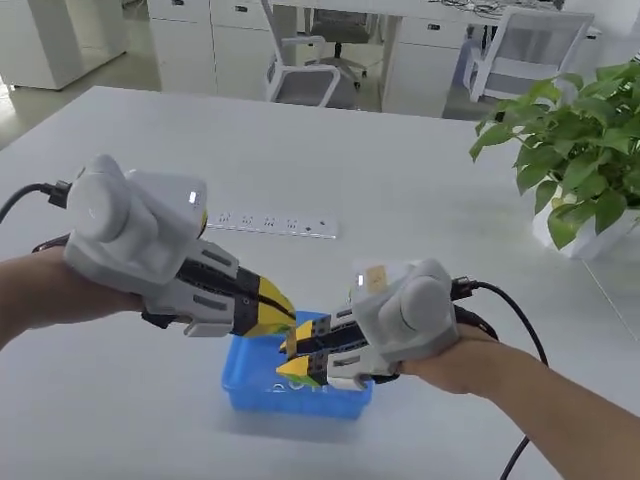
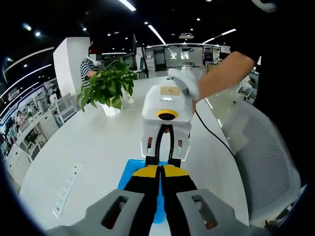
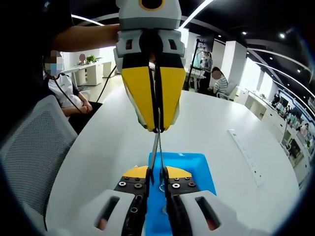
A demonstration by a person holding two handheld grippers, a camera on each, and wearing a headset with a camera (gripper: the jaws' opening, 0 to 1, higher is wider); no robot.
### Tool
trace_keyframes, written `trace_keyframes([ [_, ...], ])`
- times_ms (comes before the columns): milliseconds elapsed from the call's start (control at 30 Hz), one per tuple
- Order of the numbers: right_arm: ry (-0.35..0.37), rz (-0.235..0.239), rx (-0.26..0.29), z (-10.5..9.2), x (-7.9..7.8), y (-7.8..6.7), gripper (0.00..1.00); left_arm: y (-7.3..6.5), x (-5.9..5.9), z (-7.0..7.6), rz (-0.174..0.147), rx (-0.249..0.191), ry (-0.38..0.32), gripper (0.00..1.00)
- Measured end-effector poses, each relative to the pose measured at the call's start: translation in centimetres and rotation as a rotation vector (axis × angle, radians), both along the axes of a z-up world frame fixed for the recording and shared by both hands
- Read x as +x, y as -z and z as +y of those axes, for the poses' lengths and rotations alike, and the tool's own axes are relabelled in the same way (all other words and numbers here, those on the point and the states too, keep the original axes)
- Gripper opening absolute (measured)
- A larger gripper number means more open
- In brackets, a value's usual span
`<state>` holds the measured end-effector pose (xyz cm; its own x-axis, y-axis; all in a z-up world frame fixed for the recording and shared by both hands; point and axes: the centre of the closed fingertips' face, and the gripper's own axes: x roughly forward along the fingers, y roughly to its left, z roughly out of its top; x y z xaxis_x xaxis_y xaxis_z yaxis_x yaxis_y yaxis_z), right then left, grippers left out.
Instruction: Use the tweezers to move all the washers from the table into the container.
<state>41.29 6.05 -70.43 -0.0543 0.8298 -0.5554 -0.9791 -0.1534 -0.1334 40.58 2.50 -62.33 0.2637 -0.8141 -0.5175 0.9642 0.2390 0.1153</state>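
While left gripper (image 3: 158, 129) and right gripper (image 3: 158, 176) both have jaws closed on thin metal tweezers (image 3: 156, 150) above blue plastic container (image 3: 197, 169), keep tool straight, squeeze gently.

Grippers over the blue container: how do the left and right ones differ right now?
The left gripper slants down from higher up; the right gripper lies lower, facing it. The left gripper's jaws are shut on one end of the tweezers; the right gripper's jaws flank them, grip unclear. Both meet tip to tip above the container.
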Motion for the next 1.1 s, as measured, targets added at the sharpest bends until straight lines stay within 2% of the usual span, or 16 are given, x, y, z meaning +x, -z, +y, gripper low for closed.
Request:
trace_keyframes([
  [333,0.016,0.01,0.012,-0.5,-1.7,-0.5,0.09,-0.5,-1.5,-0.1,0.004,0.008,0.027,0.05],
  [567,0.02,-0.001,0.0,-1.1,-2.5,-0.5,0.08,-0.3,-2.5,0.1,0.007,0.031,0.046,0.05],
  [800,0.012,-0.017,-0.032,-1.8,-3.3,0.1,0.07,0.6,-3.5,0.3,0.019,0.051,0.052,0.05],
  [1100,-0.002,-0.027,-0.09,-3.0,-4.4,2.1,0.07,3.2,-4.8,0.4,0.053,0.083,0.05,0.05],
])
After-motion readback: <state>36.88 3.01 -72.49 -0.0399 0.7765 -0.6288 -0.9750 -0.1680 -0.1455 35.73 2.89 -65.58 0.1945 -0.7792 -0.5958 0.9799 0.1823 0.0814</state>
